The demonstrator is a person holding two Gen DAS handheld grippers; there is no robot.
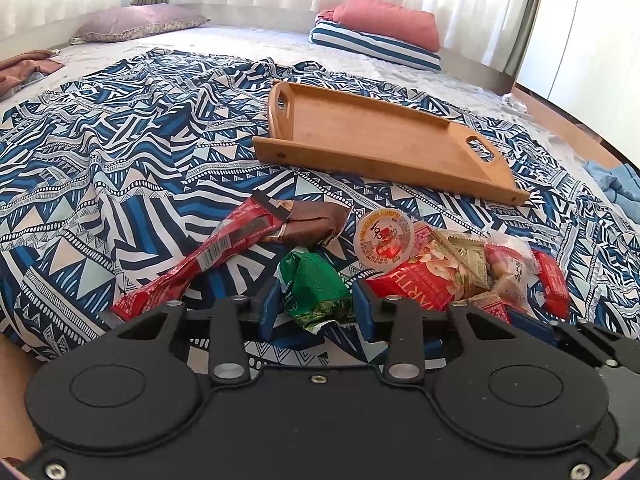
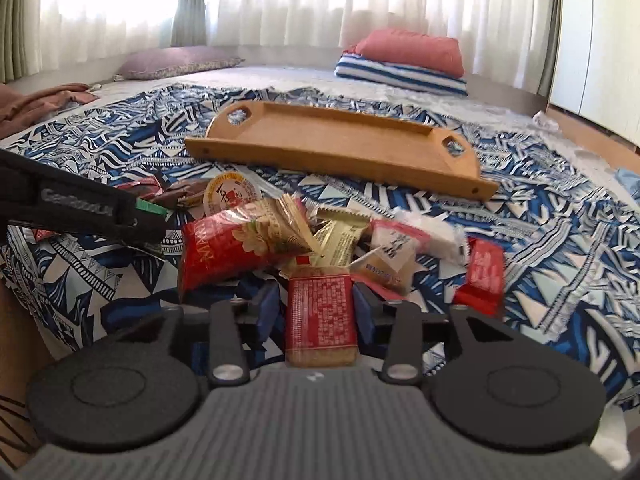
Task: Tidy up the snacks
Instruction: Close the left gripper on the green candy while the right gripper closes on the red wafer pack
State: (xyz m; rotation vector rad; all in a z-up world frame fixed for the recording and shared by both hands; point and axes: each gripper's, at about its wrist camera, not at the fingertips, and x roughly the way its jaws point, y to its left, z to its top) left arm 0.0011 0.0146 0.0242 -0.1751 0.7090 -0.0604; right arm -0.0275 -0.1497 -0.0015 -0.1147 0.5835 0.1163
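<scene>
left wrist: claw (image 1: 316,304) tight around green packet (image 1: 314,288)

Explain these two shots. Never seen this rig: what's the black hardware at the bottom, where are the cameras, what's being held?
There is no robot. A person holds a two-finger claw in each hand, and a fisheye camera on each looks forward along its fingers. The black hardware is the claw's own body.

In the left wrist view, the left claw has its blue fingers around a green snack packet. In the right wrist view, the right claw grips a red-labelled snack packet; the left claw enters from the left.

Both are over a patterned blue bedspread. A pile of snacks lies nearby, and beyond it an empty wooden tray.
</scene>
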